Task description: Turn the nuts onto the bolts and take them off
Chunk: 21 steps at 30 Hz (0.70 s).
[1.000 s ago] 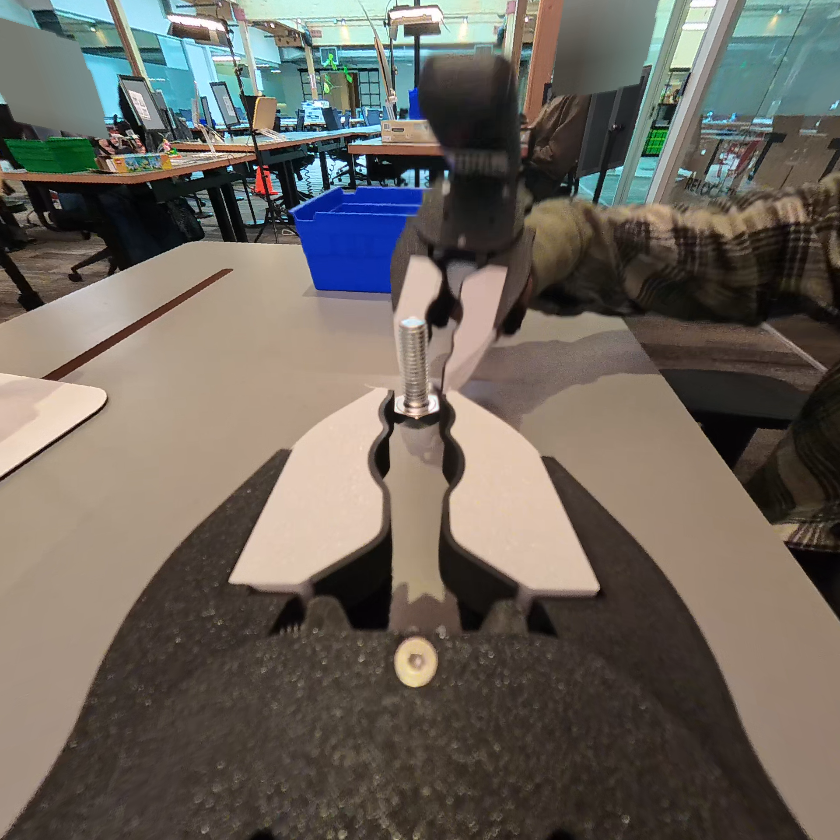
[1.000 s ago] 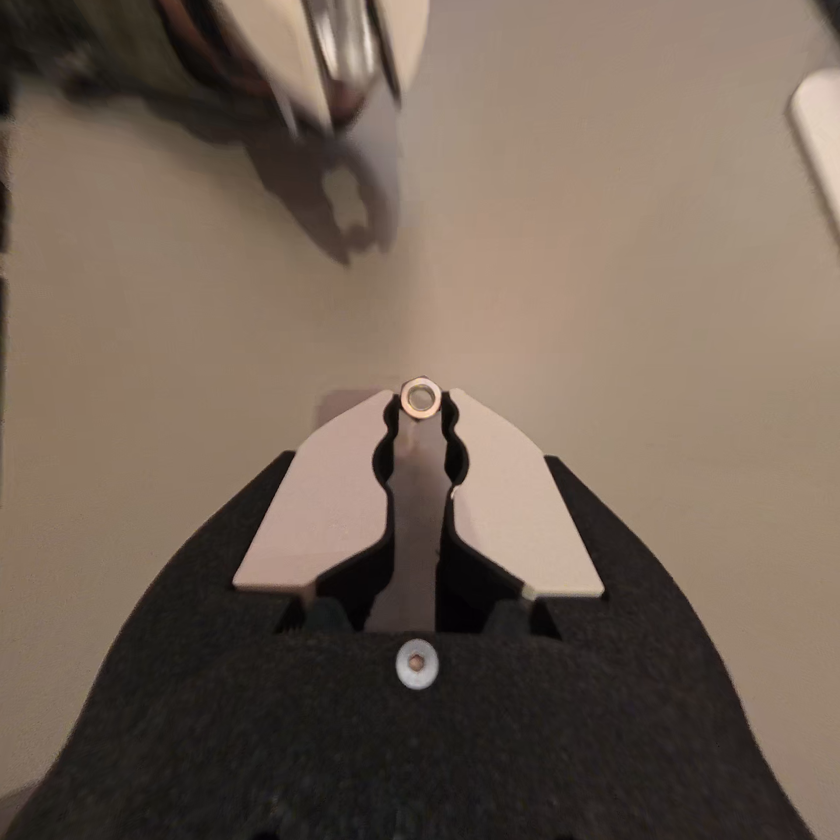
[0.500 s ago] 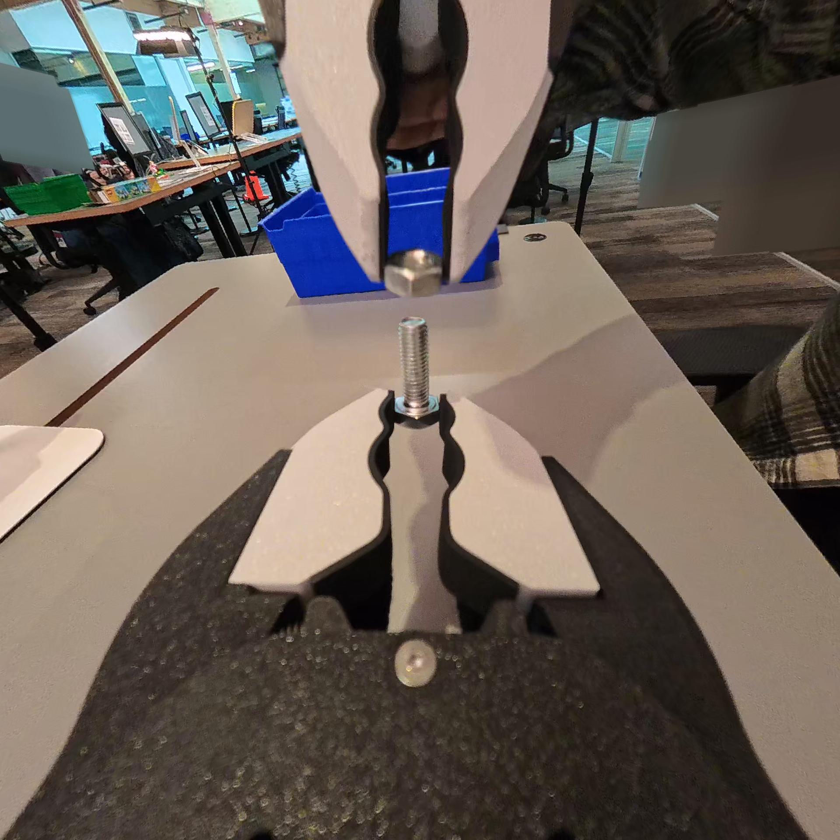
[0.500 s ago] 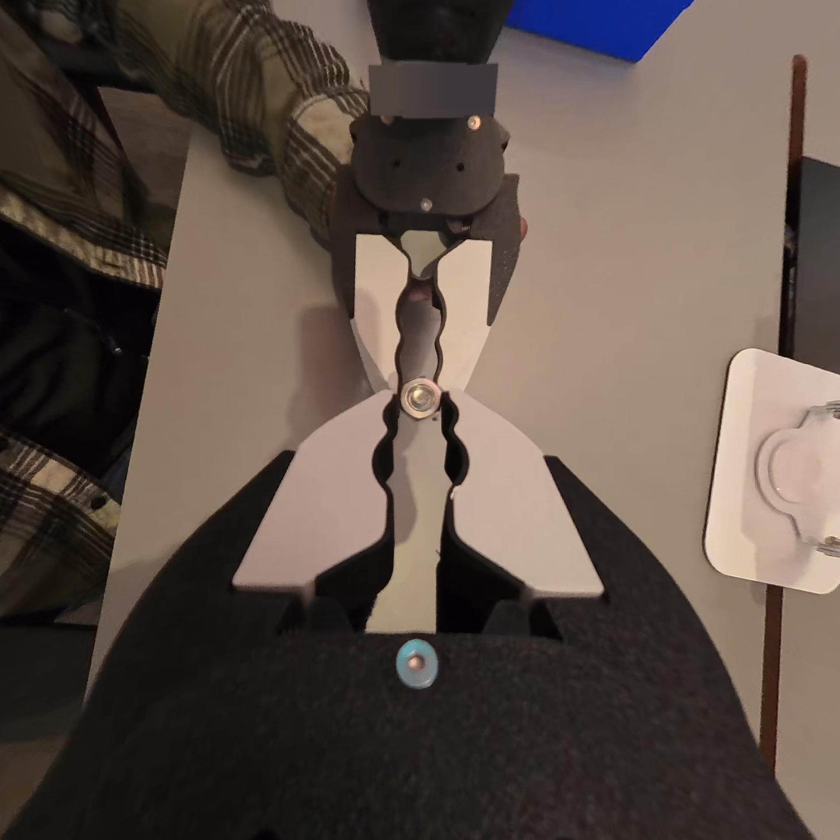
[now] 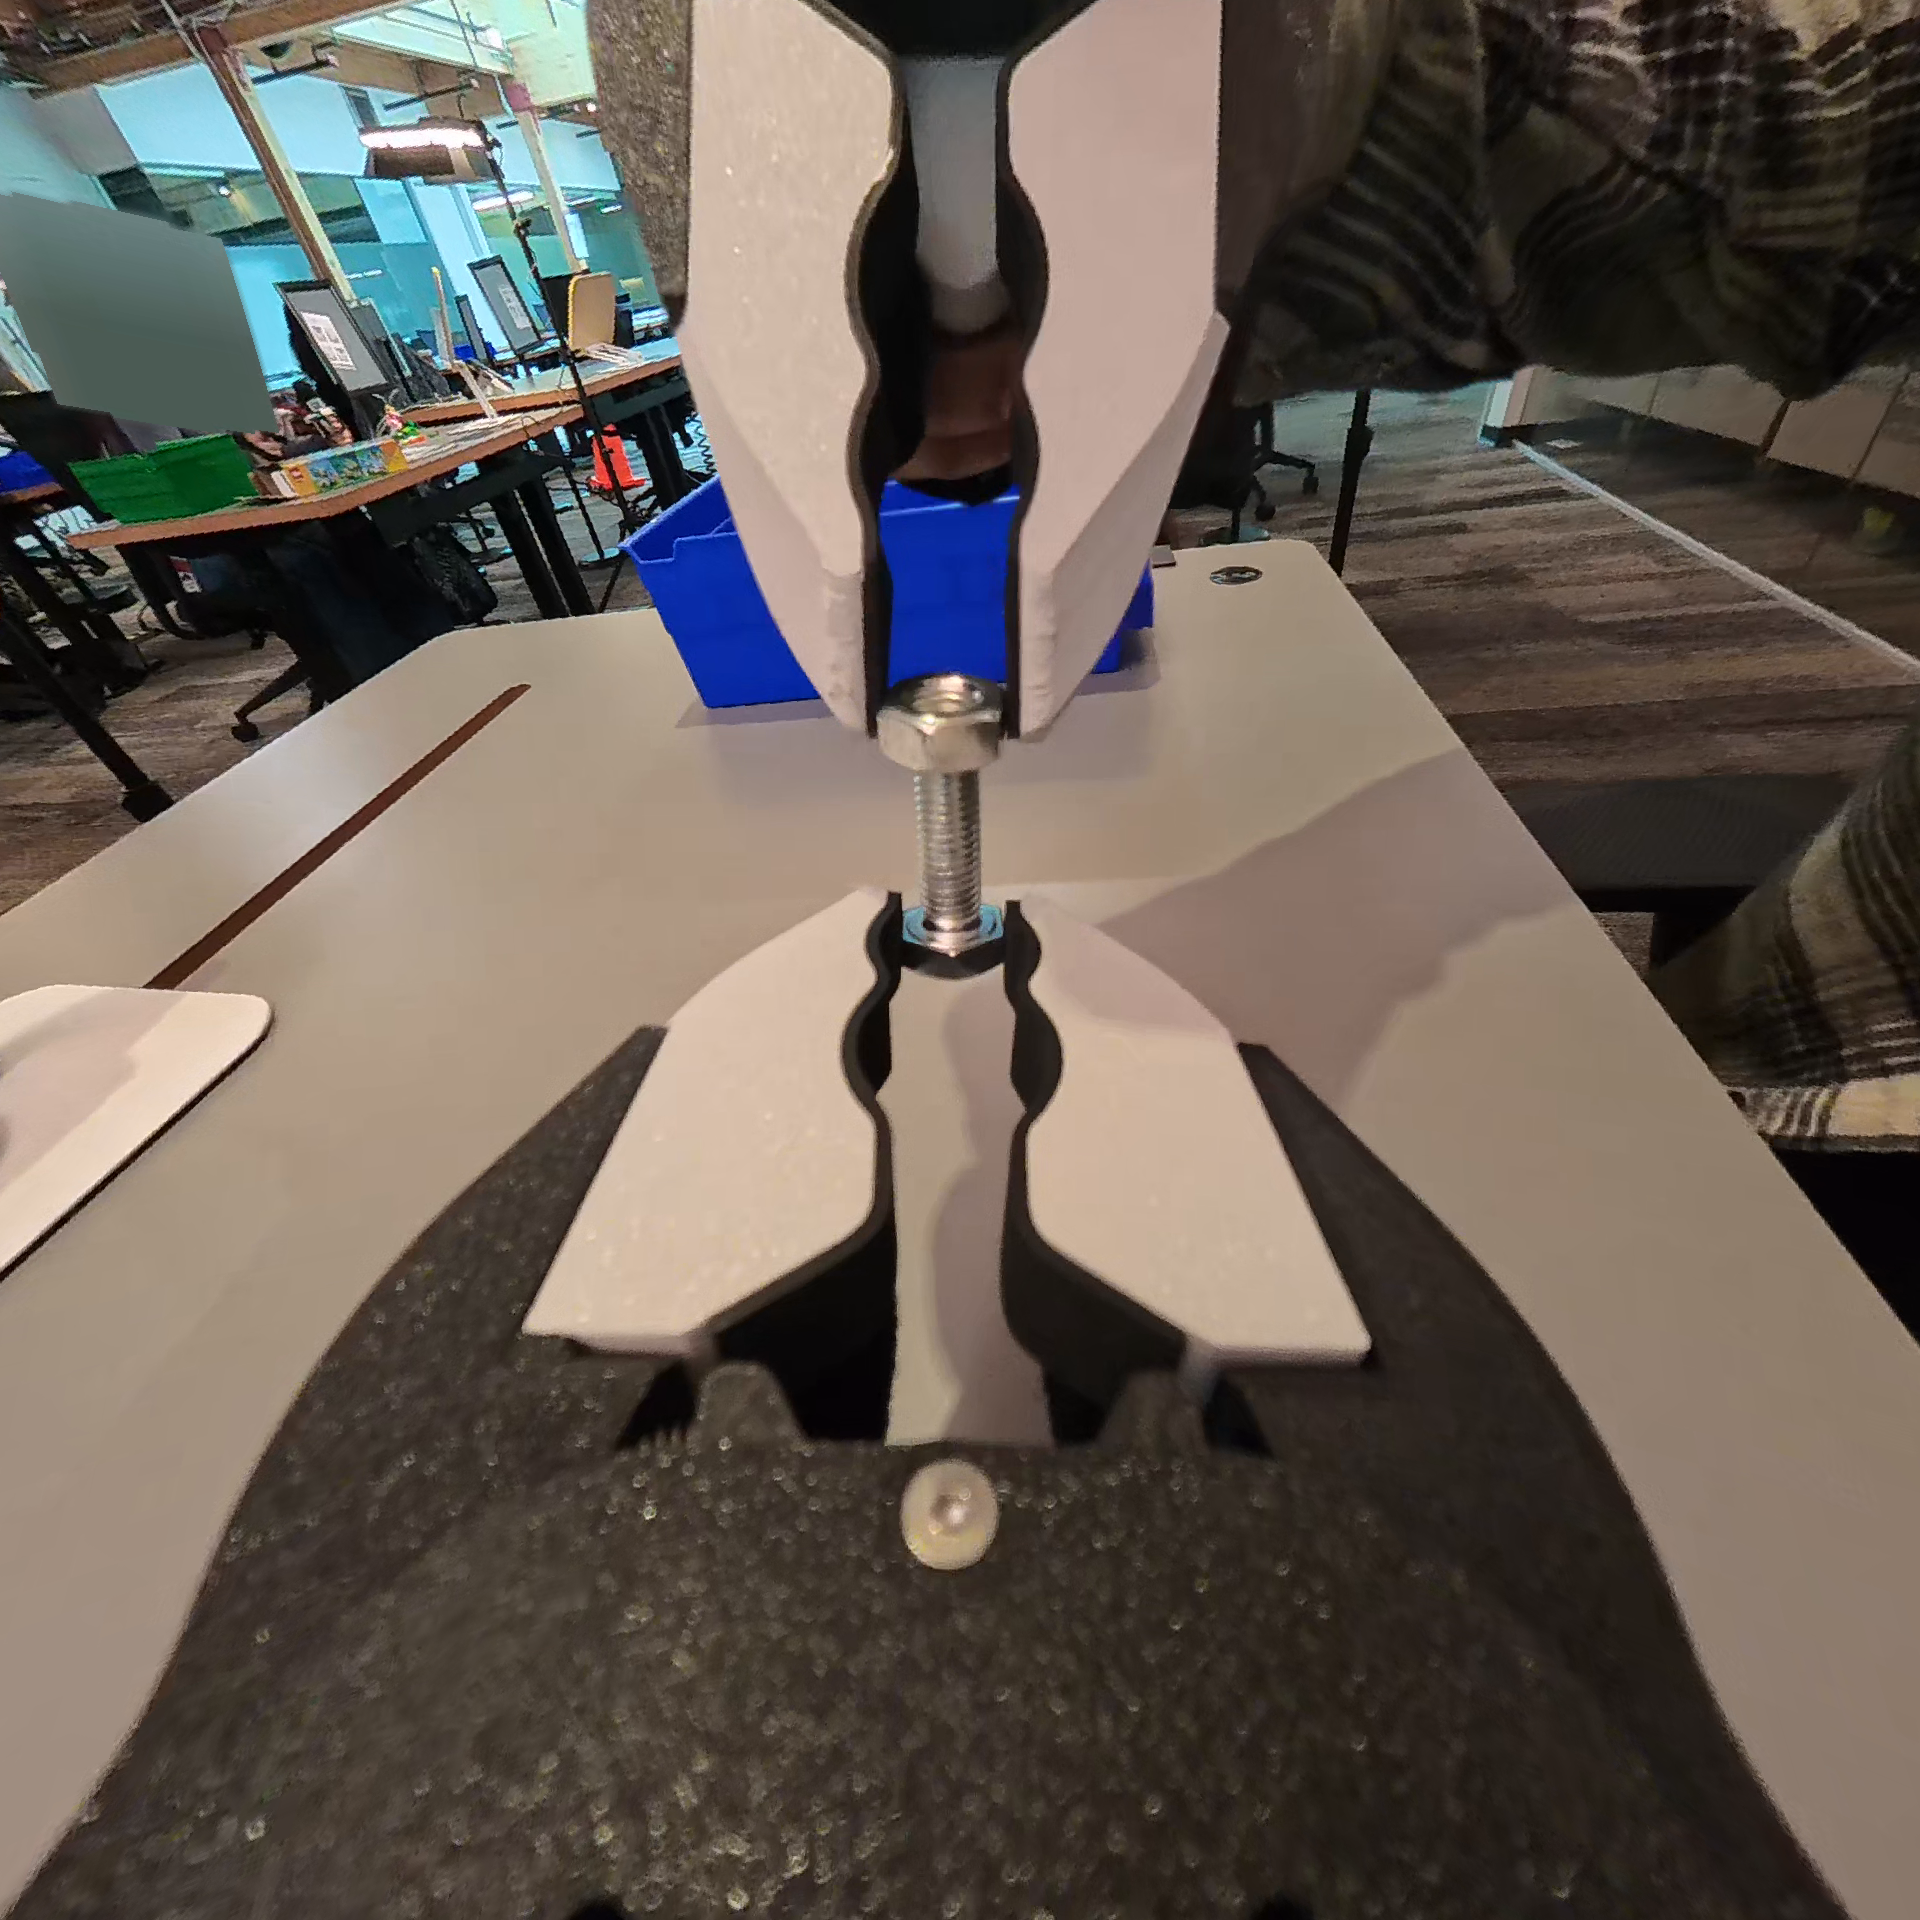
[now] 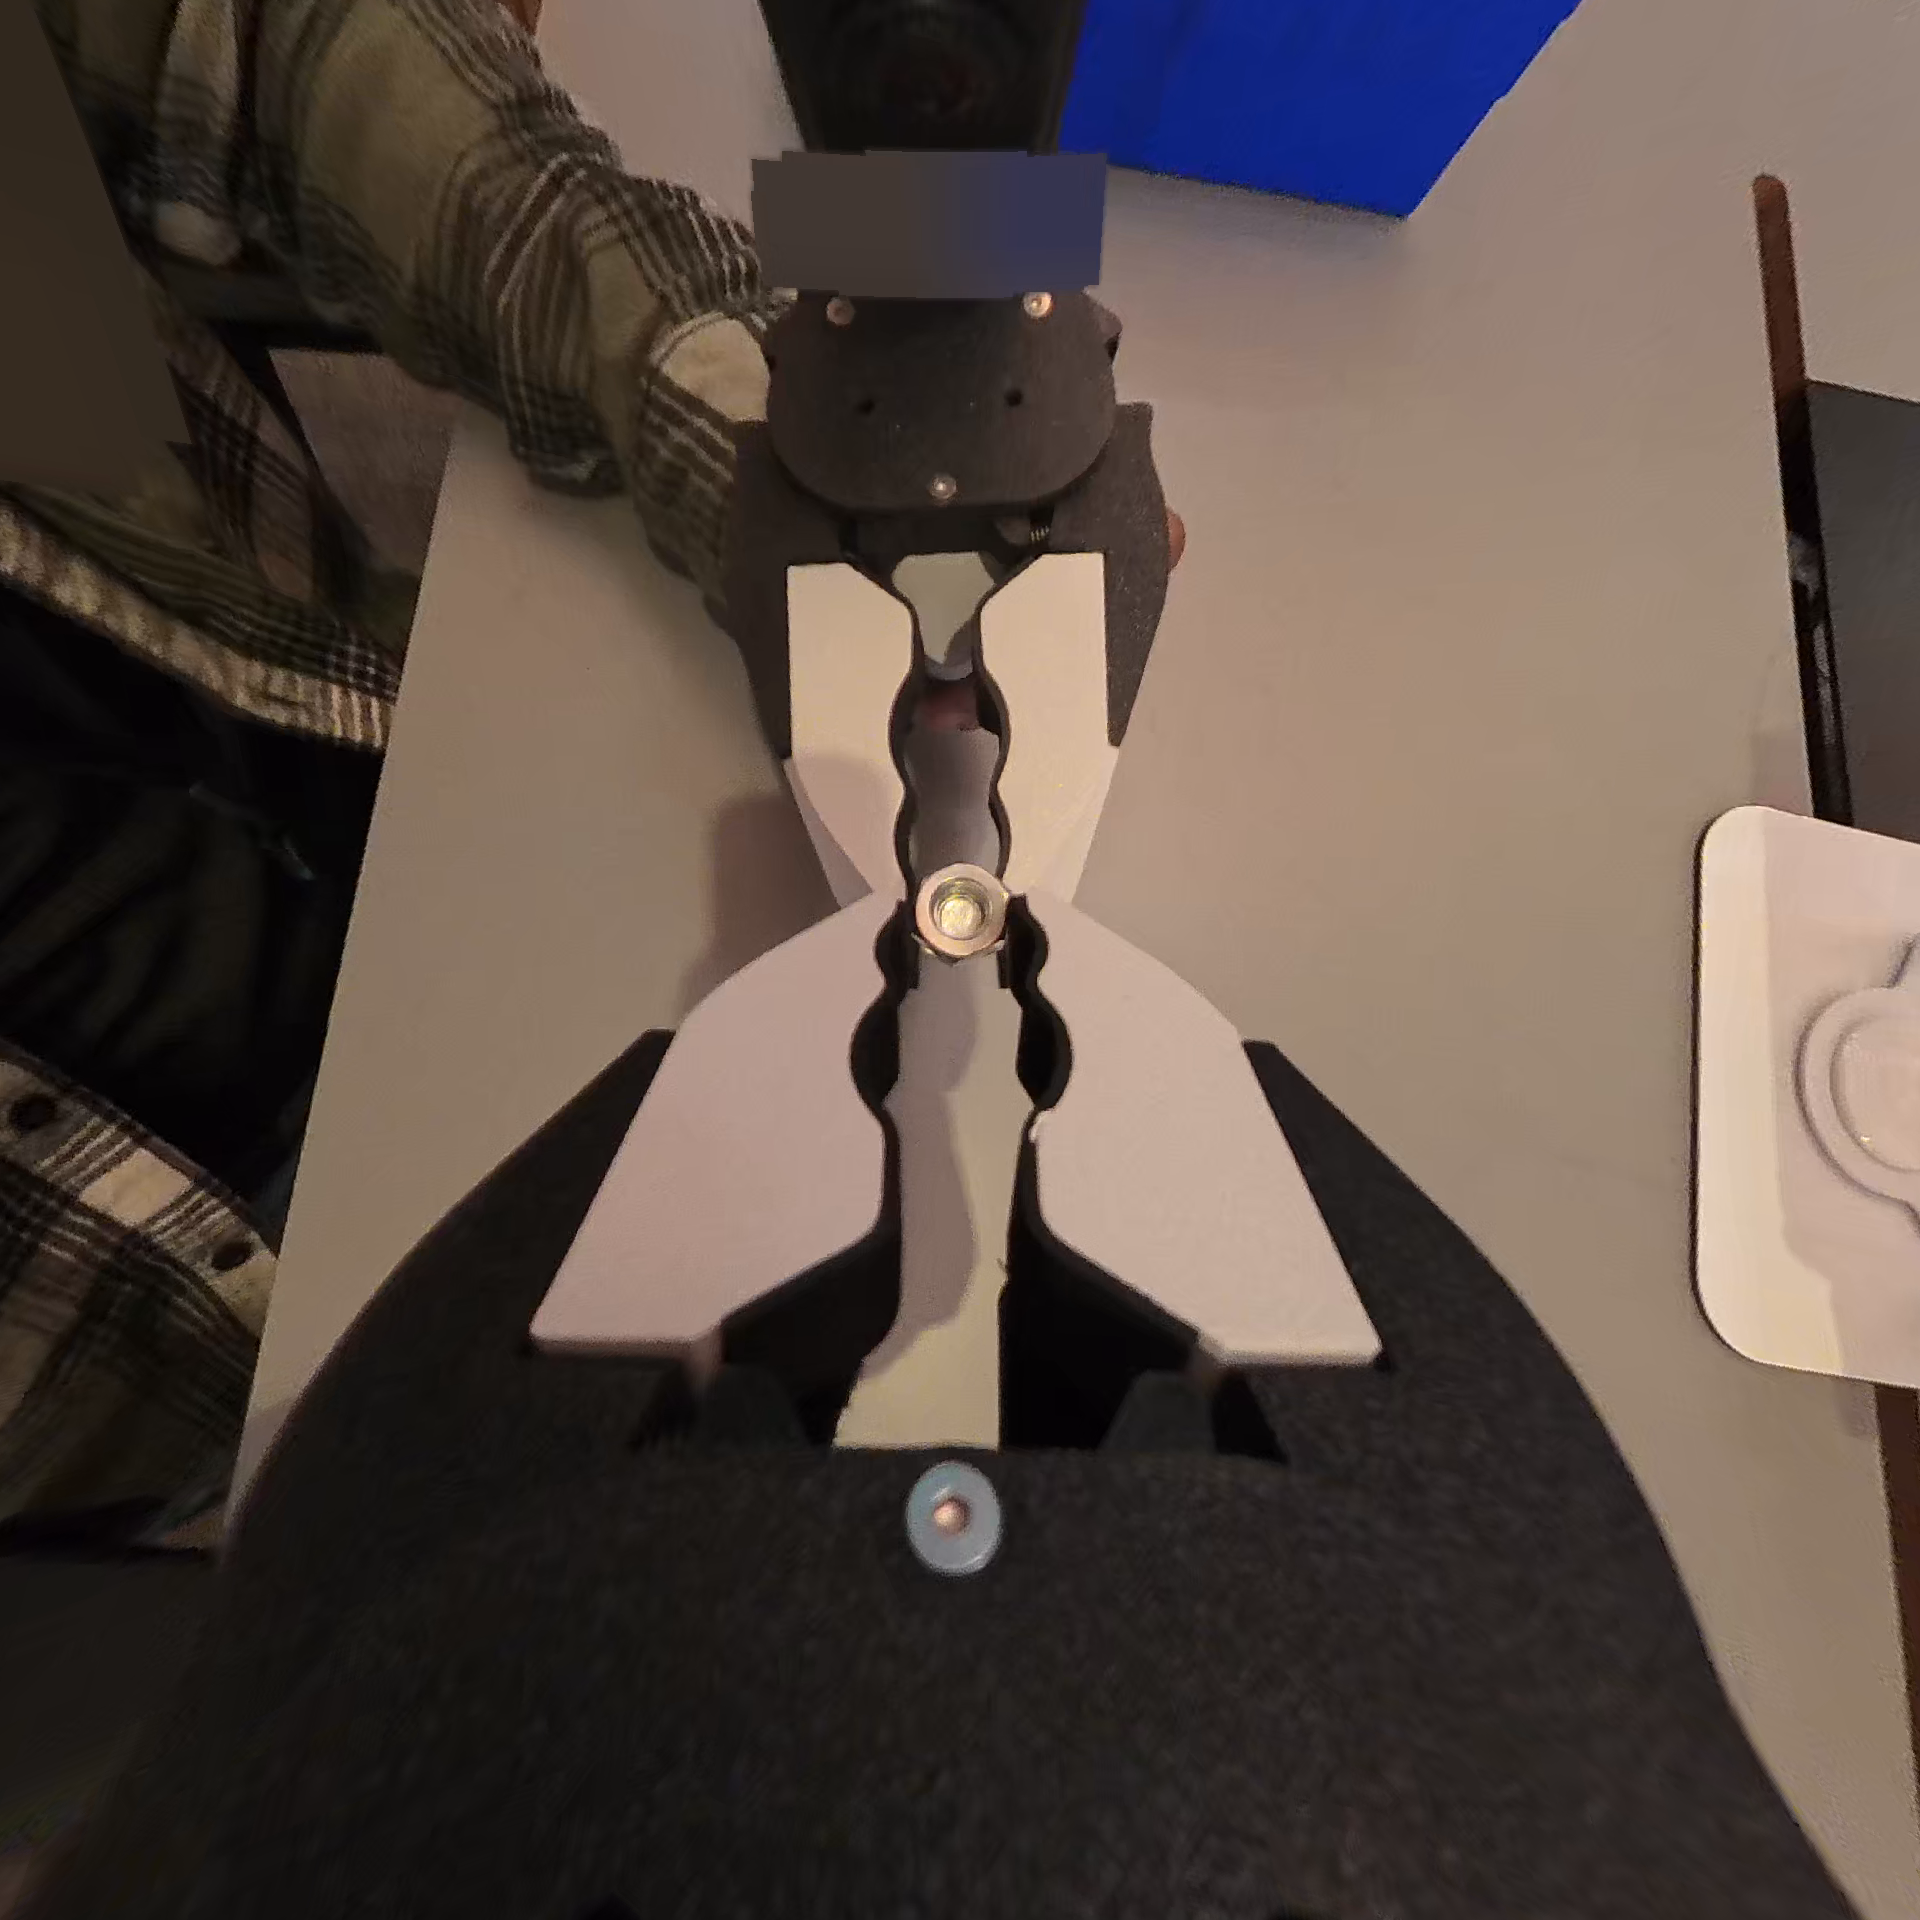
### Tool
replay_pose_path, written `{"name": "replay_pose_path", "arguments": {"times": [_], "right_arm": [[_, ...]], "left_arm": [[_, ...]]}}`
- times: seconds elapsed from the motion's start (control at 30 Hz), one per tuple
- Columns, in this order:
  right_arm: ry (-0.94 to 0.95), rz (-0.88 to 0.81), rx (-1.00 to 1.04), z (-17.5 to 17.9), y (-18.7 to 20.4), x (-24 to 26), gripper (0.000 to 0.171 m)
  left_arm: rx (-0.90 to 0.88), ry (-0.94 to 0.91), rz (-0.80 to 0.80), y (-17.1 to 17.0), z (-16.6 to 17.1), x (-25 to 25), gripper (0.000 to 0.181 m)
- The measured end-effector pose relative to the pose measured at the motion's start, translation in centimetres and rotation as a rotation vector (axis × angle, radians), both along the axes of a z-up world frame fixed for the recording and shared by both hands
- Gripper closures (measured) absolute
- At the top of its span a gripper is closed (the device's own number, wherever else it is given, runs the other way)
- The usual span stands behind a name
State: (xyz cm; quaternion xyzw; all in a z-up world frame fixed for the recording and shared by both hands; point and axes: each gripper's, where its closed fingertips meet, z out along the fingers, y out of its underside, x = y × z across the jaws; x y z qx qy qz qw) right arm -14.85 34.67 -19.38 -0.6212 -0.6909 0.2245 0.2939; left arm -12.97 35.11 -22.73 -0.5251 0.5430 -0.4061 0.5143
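In the left wrist view my left gripper (image 5: 948,935) is shut on the head of a silver bolt (image 5: 943,852) and holds it upright above the grey table (image 5: 520,831). My right gripper (image 5: 940,717) comes down from above, shut on a silver hex nut (image 5: 940,725) that sits on the bolt's top end. The right wrist view looks straight down. There my right gripper (image 6: 958,925) grips the nut (image 6: 940,943), and the bolt's tip (image 6: 956,912) shows in its hole. The left gripper (image 6: 951,862) points in from the far side.
A blue bin (image 5: 727,613) stands at the table's far edge, also in the right wrist view (image 6: 1299,94). A white pad (image 5: 114,1081) lies at the left and shows in the right wrist view (image 6: 1818,1091). A dark strip (image 5: 343,831) runs across the table. Plaid sleeves (image 5: 1558,208) hang above right. My two grippers' fingertips are within a few centimetres of each other.
My right gripper swung from behind the bolt to above it and came down with the nut. The nut now sits on the bolt's top. The left gripper and bolt stayed still.
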Motion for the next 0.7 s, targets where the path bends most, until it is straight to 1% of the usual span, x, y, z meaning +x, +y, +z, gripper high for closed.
{"name": "replay_pose_path", "arguments": {"times": [0.13, 0.3, 0.37, 0.5, 0.7], "right_arm": [[0.043, -0.073, -0.017, 0.0, 0.4, 0.0, 0.154], [0.063, -0.270, -0.063, -0.2, 1.2, -0.1, 0.154], [0.092, -0.324, -0.072, -0.2, 1.4, -0.1, 0.154], [0.142, -0.363, -0.103, -0.2, 1.5, -0.2, 0.154], [0.120, -0.364, -0.102, -0.5, 1.4, 0.1, 0.154]], "left_arm": [[0.033, 0.015, 0.055, 0.5, 0.0, -0.1, 0.163], [0.053, 0.039, 0.129, 1.4, -0.2, -0.3, 0.163], [0.053, 0.041, 0.147, 1.6, -0.2, -0.4, 0.163], [0.048, 0.042, 0.152, 1.8, -0.2, -0.5, 0.163], [0.046, 0.060, 0.139, 1.6, -0.6, -0.3, 0.163]]}}
